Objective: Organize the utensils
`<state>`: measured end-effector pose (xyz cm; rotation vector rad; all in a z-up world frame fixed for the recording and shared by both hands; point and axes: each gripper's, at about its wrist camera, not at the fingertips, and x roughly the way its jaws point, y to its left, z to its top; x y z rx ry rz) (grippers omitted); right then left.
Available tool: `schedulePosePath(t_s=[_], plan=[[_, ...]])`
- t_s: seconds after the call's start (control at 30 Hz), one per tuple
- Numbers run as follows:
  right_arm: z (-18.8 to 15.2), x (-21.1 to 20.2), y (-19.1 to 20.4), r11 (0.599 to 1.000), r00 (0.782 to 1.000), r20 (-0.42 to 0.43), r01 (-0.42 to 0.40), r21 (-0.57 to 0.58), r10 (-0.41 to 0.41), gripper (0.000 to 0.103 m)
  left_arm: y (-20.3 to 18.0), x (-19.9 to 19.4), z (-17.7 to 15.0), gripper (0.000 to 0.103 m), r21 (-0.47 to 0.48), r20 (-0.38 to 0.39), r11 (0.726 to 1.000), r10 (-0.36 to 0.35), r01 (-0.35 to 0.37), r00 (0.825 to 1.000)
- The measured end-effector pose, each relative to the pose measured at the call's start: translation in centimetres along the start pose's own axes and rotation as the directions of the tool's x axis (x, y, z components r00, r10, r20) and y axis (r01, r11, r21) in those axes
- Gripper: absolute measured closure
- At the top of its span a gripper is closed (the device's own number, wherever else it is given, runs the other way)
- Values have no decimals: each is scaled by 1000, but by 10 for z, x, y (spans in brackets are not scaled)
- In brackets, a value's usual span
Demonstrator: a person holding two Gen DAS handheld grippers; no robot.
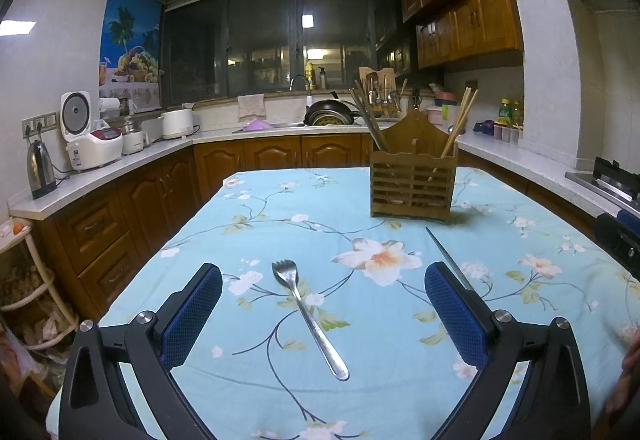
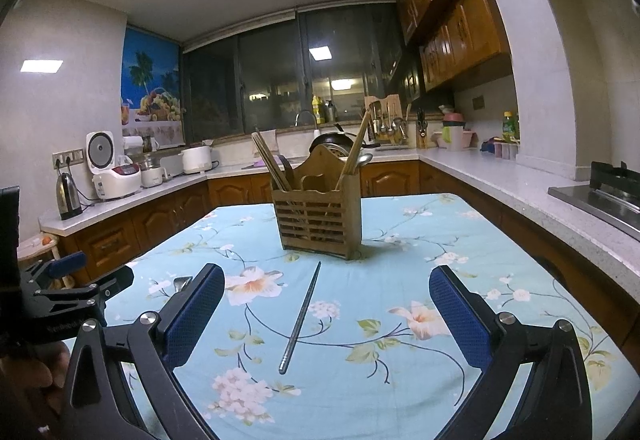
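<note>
A metal fork-tipped spoon [image 1: 308, 314] lies on the floral blue tablecloth [image 1: 280, 392], between the pads of my open, empty left gripper [image 1: 324, 280]. A single metal chopstick [image 2: 300, 318] lies between the pads of my open, empty right gripper [image 2: 326, 280]; part of it shows in the left wrist view [image 1: 450, 258]. A wooden slatted utensil holder [image 1: 414, 179] stands upright farther back on the table, also in the right wrist view [image 2: 318, 222], with several chopsticks and a spoon in it. The left gripper's body [image 2: 60, 300] shows at the right view's left edge, with the spoon's tip [image 2: 182, 283] beside it.
The table [image 2: 500, 320] stands in a kitchen ringed by counters [image 1: 120, 171]. A kettle [image 1: 40, 169] and rice cookers [image 1: 94, 143] stand on the left counter, a sink with a pan [image 1: 330, 113] at the back, a stove [image 2: 600, 195] on the right.
</note>
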<state>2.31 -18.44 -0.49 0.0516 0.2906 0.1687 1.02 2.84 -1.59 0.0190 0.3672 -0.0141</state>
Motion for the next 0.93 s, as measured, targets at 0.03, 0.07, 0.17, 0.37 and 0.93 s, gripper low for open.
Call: schedulePosePath(t_s=[0.03, 0.07, 0.17, 0.37, 0.93], plan=[[1, 1, 1, 1000, 1000, 1, 0, 1, 0, 0, -1, 0, 0, 1, 0, 0, 1000, -1, 1, 1000], [1, 1, 1, 1000, 1000, 1, 0, 2, 0, 0, -1, -1, 1, 1, 0, 0, 1000, -1, 1, 1000], [1, 1, 0, 1000, 1000, 1, -1, 2, 1, 0, -1, -1, 1, 1, -1, 0, 1000, -1, 1, 1000], [1, 2, 2, 1000, 1000, -3, -1, 3, 1, 0, -3, 0, 2, 1, -6, -4, 1000, -3, 3, 1000], [0, 15, -2, 1000, 999, -35, -5, 15, 5, 0, -5, 3, 8, 1, -27, -18, 999, -24, 23, 1000]])
